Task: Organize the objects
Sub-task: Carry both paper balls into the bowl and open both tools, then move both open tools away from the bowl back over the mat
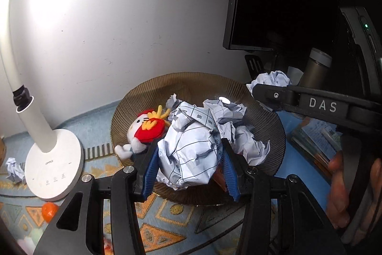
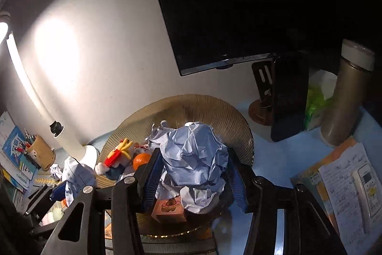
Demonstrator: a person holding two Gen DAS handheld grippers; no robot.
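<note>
A wide ribbed dish (image 1: 191,85) is crowded with a plush toy (image 1: 143,133) and crumpled sheets. One printed paper ball (image 1: 191,152) is clamped between the left gripper (image 1: 189,169) jaws, a bluish paper wad (image 2: 195,157) between the right gripper (image 2: 194,181) jaws, both above the dish. Each should be lifted straight, lightly squeezed, so neighbours are not dragged. An orange (image 2: 140,160) and small box (image 2: 169,209) are revealed only by the right view.
</note>
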